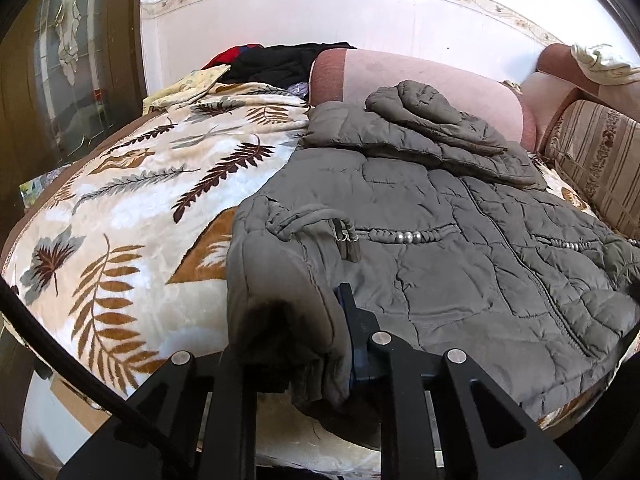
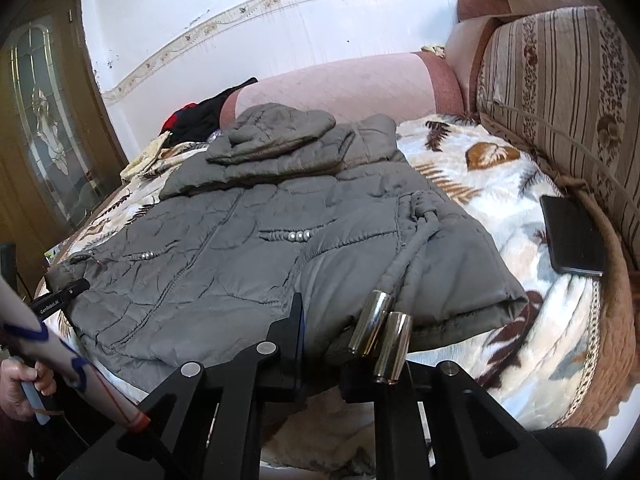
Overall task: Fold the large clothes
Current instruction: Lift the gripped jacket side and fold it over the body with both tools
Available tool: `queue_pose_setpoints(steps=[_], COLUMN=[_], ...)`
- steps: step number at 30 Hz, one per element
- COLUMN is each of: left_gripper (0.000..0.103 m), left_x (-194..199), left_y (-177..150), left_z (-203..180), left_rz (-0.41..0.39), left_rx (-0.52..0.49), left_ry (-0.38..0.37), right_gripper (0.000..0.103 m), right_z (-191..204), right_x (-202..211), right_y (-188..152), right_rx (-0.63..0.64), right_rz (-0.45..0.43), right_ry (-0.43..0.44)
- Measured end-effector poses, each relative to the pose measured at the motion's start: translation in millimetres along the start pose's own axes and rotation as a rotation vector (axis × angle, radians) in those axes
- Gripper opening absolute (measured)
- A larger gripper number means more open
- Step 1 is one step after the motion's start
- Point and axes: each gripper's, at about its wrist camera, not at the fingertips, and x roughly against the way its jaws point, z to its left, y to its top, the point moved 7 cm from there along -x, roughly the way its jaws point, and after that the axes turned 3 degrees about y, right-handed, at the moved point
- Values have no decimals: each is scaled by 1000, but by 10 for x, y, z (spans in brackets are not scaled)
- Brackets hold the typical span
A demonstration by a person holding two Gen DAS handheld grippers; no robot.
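A grey quilted hooded jacket (image 1: 460, 248) lies front up on a leaf-print blanket (image 1: 132, 200), hood and sleeves folded in; it also shows in the right wrist view (image 2: 248, 248). My left gripper (image 1: 304, 344) is shut on the jacket's bottom left hem corner, which bunches between the fingers. My right gripper (image 2: 324, 344) is shut on the jacket's bottom right hem edge. Two metal drawstring ends (image 2: 380, 336) lie over the right finger. The left gripper's tip shows in the right wrist view (image 2: 66, 292) at the jacket's far corner.
A pink bolster (image 1: 420, 80) lies behind the jacket. Dark and red clothes (image 1: 276, 62) are piled at the back left. A striped sofa back (image 2: 560, 92) runs along the right. A black tablet (image 2: 572, 236) lies on the blanket (image 2: 500, 184). A wooden door (image 1: 60, 80) stands at left.
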Motion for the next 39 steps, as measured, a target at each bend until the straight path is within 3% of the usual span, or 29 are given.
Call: queue_pose_setpoints(steps=[7, 16, 29, 34, 39], left_gripper=[18, 18, 18, 19, 22], left_x=[29, 221, 112, -219, -814], left_y=[84, 740, 2109, 2756, 3426], left_z=[-35, -76, -156, -206, -281], left_rz=[-12, -102, -168, -156, -120], left_rx=[-28, -48, -8, 27, 82], left_ry=[-1, -25, -76, -102, -134], right_gripper=[12, 12, 12, 12, 12], right_z=[10, 129, 217, 193, 87], right_x=[41, 207, 26, -346, -955], right_y=[79, 672, 2009, 2673, 3281], right_rx=[8, 43, 21, -15, -61], right_rz=[-16, -101, -205, -205, -184], right_ry=[9, 35, 57, 57, 34])
